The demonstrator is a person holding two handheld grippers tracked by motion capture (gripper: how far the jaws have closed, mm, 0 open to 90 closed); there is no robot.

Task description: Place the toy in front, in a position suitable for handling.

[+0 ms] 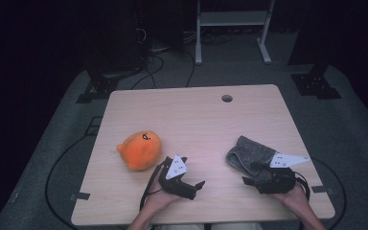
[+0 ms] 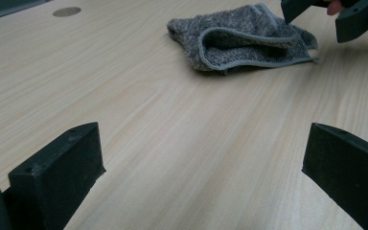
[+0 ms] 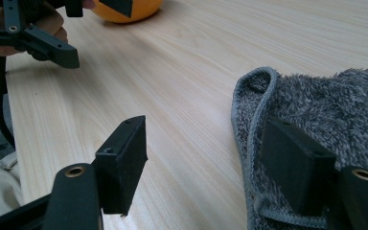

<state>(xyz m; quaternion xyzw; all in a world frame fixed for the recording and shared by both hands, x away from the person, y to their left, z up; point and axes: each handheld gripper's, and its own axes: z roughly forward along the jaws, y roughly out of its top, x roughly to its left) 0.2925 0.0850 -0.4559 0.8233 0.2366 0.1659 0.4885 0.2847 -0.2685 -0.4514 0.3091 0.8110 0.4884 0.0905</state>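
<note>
Nearest the table's front edge, at about six o'clock in the high view, the person's left hand holds the left gripper [image 1: 191, 184] low over bare wood. Its jaws stand wide apart with nothing between them, and they point toward three o'clock, at the cloth.

At about four o'clock, the right gripper [image 1: 251, 173] sits at the near edge of the grey towel [image 1: 249, 152]. In the right gripper view its jaws are spread, one jaw resting over the towel's fuzzy surface and the other over bare wood beside the hemmed edge; whether the jaw presses the fabric cannot be told.

The towel lies crumpled and folded over on itself on the table [image 1: 196, 120], right of centre.

Farther in, at about nine o'clock, an orange plush toy [image 1: 140, 150] sits just beyond the left gripper, apart from it.

At twelve o'clock, near the far edge, is a round cable hole [image 1: 226, 98].
</note>
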